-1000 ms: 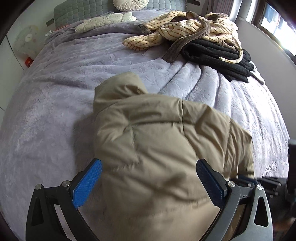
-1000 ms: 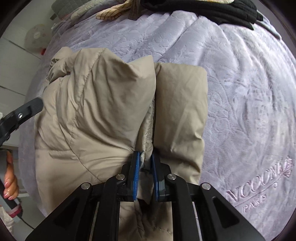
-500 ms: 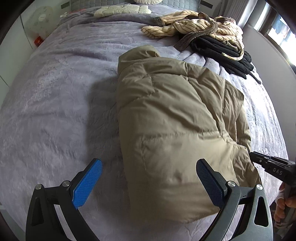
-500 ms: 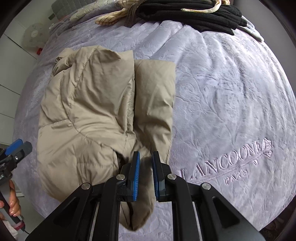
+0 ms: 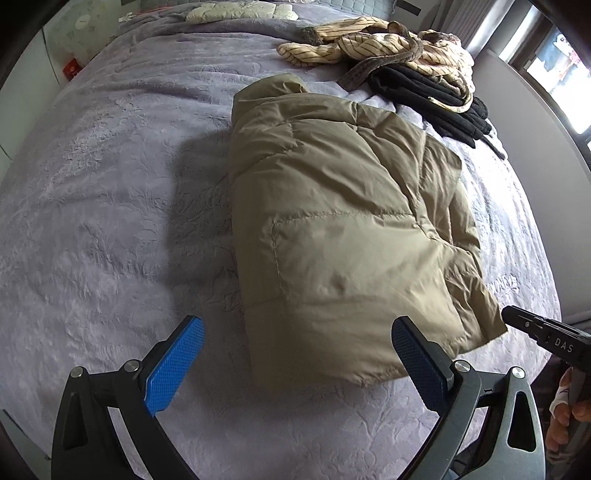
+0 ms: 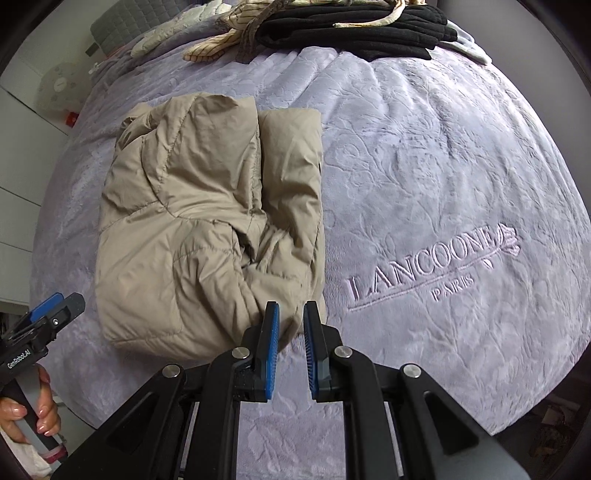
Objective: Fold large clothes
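A tan puffer jacket (image 5: 343, 221) lies folded into a thick bundle on the lavender blanket (image 5: 110, 206); it also shows in the right wrist view (image 6: 207, 229). My left gripper (image 5: 295, 354) is wide open and empty, just short of the jacket's near edge. My right gripper (image 6: 290, 332) is slightly open, with a narrow gap between its blue pads and nothing in it, at the jacket's near right corner. The left gripper (image 6: 48, 314) appears at the left edge of the right wrist view, and the right gripper's tip (image 5: 543, 332) at the right edge of the left wrist view.
A striped cream garment (image 5: 373, 44) and a black garment (image 5: 432, 96) lie piled at the bed's far right. A pale pillow (image 5: 240, 11) lies at the head. The blanket's embroidered logo (image 6: 432, 266) is right of the jacket. A white fan (image 6: 59, 85) stands left of the bed.
My right gripper has let go of the jacket and opened a little. Both grippers have drawn back toward the foot of the bed, and the jacket now rests flat.
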Tool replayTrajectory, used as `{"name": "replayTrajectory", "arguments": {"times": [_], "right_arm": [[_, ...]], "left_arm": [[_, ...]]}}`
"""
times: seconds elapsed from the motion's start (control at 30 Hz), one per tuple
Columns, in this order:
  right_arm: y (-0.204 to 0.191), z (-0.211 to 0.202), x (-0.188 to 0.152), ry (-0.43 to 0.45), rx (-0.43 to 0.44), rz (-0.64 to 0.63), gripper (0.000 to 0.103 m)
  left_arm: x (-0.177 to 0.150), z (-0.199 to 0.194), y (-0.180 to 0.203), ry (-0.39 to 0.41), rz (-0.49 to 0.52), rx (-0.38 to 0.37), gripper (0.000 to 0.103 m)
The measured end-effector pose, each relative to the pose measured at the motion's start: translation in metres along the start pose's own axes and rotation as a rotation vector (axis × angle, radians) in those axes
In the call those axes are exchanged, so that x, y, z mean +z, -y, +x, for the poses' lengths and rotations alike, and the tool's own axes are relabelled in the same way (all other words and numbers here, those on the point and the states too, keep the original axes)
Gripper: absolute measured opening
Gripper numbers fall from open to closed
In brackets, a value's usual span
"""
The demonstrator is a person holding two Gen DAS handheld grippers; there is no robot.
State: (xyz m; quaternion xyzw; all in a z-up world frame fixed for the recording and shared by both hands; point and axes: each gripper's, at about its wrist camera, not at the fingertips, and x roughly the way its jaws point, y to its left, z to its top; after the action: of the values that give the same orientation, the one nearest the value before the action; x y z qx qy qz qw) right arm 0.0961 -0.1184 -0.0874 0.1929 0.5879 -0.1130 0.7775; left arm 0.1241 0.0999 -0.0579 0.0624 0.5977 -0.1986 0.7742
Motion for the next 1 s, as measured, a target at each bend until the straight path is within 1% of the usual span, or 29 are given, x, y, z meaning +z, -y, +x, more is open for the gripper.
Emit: {"name": "replayTrajectory", "arguments": {"times": [0.17, 0.23, 0.33, 0.4, 0.43, 0.47, 0.6, 0.63, 0.7, 0.73, 0.77, 0.83, 0.87, 0.9, 0.97, 1.0], "right_arm": [[-0.013, -0.011, -0.009, 0.0, -0.007, 0.005, 0.015], [-0.019, -0.015, -0.01, 0.004, -0.003, -0.004, 0.015], [-0.029, -0.022, -0.012, 0.012, 0.003, -0.021, 0.016], [-0.036, -0.027, -0.011, 0.025, 0.005, -0.036, 0.033], [-0.039, -0.032, -0.01, 0.038, 0.004, -0.043, 0.051], [-0.042, -0.036, -0.01, 0.053, 0.007, -0.053, 0.057], [-0.049, -0.052, -0.006, 0.084, 0.011, -0.101, 0.057], [-0.05, -0.055, -0.006, 0.092, 0.008, -0.109, 0.059], [-0.053, -0.069, -0.006, 0.133, 0.003, -0.13, 0.068], [-0.054, -0.075, -0.007, 0.151, 0.005, -0.142, 0.08], [-0.054, -0.08, -0.008, 0.168, 0.005, -0.154, 0.086], [-0.058, -0.091, -0.01, 0.216, -0.004, -0.186, 0.087], [-0.059, -0.096, -0.01, 0.237, -0.006, -0.196, 0.093], [-0.059, -0.101, -0.011, 0.261, -0.003, -0.199, 0.103], [-0.059, -0.109, -0.011, 0.292, 0.002, -0.193, 0.103], [-0.059, -0.111, -0.009, 0.292, -0.002, -0.19, 0.103]], "left_arm": [[-0.008, -0.014, 0.002, -0.002, 0.02, -0.014, 0.101], [-0.011, -0.022, 0.004, 0.008, 0.034, -0.005, 0.101], [-0.014, -0.036, 0.005, 0.024, 0.02, -0.004, 0.102], [-0.014, -0.047, 0.004, 0.056, 0.005, 0.008, 0.102], [-0.015, -0.053, 0.004, 0.073, -0.005, 0.02, 0.102], [-0.015, -0.058, 0.004, 0.084, -0.014, 0.031, 0.102], [-0.017, -0.071, 0.007, 0.106, -0.061, 0.062, 0.102], [-0.018, -0.075, 0.008, 0.109, -0.075, 0.066, 0.102], [-0.02, -0.083, 0.012, 0.128, -0.085, 0.093, 0.102], [-0.021, -0.086, 0.015, 0.137, -0.084, 0.107, 0.102], [-0.023, -0.092, 0.02, 0.148, -0.08, 0.12, 0.102], [-0.026, -0.099, 0.027, 0.164, -0.076, 0.14, 0.102], [-0.028, -0.105, 0.032, 0.182, -0.07, 0.157, 0.102], [-0.029, -0.109, 0.035, 0.192, -0.067, 0.162, 0.102], [-0.032, -0.118, 0.042, 0.218, -0.066, 0.172, 0.102], [-0.032, -0.121, 0.044, 0.224, -0.065, 0.177, 0.102]]}}
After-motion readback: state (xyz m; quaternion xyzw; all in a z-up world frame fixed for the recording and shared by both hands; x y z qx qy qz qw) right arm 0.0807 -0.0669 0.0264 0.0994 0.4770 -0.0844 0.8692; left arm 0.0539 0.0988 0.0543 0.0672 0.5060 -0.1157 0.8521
